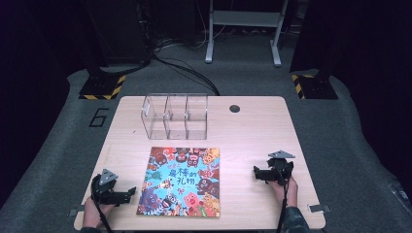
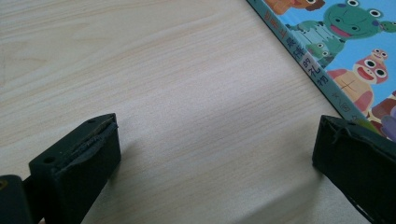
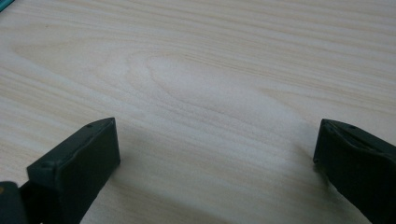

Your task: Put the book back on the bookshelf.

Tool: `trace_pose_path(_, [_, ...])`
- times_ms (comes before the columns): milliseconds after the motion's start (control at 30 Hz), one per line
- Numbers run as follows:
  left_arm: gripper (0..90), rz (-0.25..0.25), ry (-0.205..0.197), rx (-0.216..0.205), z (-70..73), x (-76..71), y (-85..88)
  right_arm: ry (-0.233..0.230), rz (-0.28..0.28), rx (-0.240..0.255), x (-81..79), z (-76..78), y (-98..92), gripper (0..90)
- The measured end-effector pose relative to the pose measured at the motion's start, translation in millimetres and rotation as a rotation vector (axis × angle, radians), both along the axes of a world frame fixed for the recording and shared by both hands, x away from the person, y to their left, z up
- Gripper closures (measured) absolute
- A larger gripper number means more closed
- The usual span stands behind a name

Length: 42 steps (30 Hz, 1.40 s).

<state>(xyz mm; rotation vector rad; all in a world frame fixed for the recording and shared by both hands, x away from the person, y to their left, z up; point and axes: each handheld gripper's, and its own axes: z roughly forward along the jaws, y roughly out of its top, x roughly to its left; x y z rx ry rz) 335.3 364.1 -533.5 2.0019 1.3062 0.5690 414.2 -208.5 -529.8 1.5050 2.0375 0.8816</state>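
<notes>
Lying flat near the front edge of the tabletop (image 1: 252, 126), a book (image 1: 180, 181) with a bright cartoon cover sits midway between the two claws in the high view. Its spine runs along its left side, toward the left claw (image 1: 127, 192). That claw rests low on the wood just beside the book's lower left corner, its jaws spread and pointing at the book, with nothing between them. The right claw (image 1: 257, 173) rests near the right edge, apart from the book, jaws also spread and empty, aimed toward the book. A hand grips each tool from the bottom edge. Behind the book, near the far edge, stands a clear organizer (image 1: 176, 116) with three compartments, all bare. A small dark hole (image 1: 234, 108) marks the wood to the right of it.

From the left claw view, the left claw (image 2: 215, 140) stands wide open over bare wood. The book (image 2: 348, 51) fills the upper right corner, its spine edge slanting down to the right-hand jaw tip, very close to it; whether they touch cannot be told.

From the right claw view, the right claw (image 3: 217, 142) is wide open, with plain wood grain between and beyond the jaws. A sliver of the book (image 3: 3, 3) shows at the top left corner, well away from the jaws.
</notes>
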Motion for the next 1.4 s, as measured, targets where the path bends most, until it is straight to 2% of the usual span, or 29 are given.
trace_pose_path(133, [0.9, 0.001, -0.002, -0.001, -0.1, 0.0, -0.1, 0.006, -0.019, 0.0, -1.3, 0.1, 0.8, 0.0])
trace_pose_path(167, [0.9, 0.001, -0.003, 0.0, -0.1, 0.2, 0.0, 0.006, -0.005, -0.006, -1.1, 0.3, -0.2, 0.0])
trace_pose_path(533, [2.2, -0.001, -0.009, 0.011, 1.1, -0.3, 1.7, 0.0, 0.002, -0.005, -1.5, 0.6, 0.6, 1.3])
trace_pose_path(633, [0.0, 0.011, 0.014, -0.007, 3.6, 1.3, 3.6, 0.0, 0.002, -0.005, -1.5, 0.5, 0.8, 1.3])
trace_pose_path(667, [0.0, 0.016, 0.019, -0.025, 6.1, 1.8, 4.9, 0.0, 0.002, -0.004, -1.5, 0.5, 0.8, 1.3])
trace_pose_path(700, [0.0, 0.046, -0.001, -0.06, 13.0, 0.2, 6.7, -0.001, 0.003, -0.004, -1.4, 0.4, 0.8, 1.3])
trace_pose_path(767, [0.0, 0.038, 0.013, -0.074, 17.7, -0.4, 8.0, -0.001, 0.002, -0.004, -1.4, 0.4, 0.8, 1.3])
trace_pose_path(800, [0.0, 0.039, 0.003, -0.091, 19.9, -0.7, 6.9, -0.001, 0.002, -0.004, -1.4, 0.4, 0.8, 1.3])
trace_pose_path(900, [0.0, 0.011, -0.007, -0.085, 26.0, -0.4, 0.3, -0.001, 0.002, -0.004, -1.4, 0.5, 0.8, 1.3])
trace_pose_path(933, [0.0, 0.001, -0.003, -0.076, 27.6, -0.5, -1.8, -0.001, 0.001, -0.004, -1.4, 0.4, 0.9, 1.3])
trace_pose_path(1067, [0.0, -0.023, -0.002, -0.101, 26.9, 1.5, -14.3, 0.0, 0.001, -0.004, -1.4, 0.5, 0.9, 1.3])
trace_pose_path(1233, [0.0, -0.066, 0.019, -0.109, 25.8, 9.7, -32.9, -0.001, 0.002, -0.004, -1.2, 0.4, 0.9, 1.4])
trace_pose_path(1400, [0.0, -0.089, 0.043, -0.116, 23.6, 14.1, -44.3, -0.001, 0.002, -0.003, -1.3, 0.5, 1.0, 1.8])
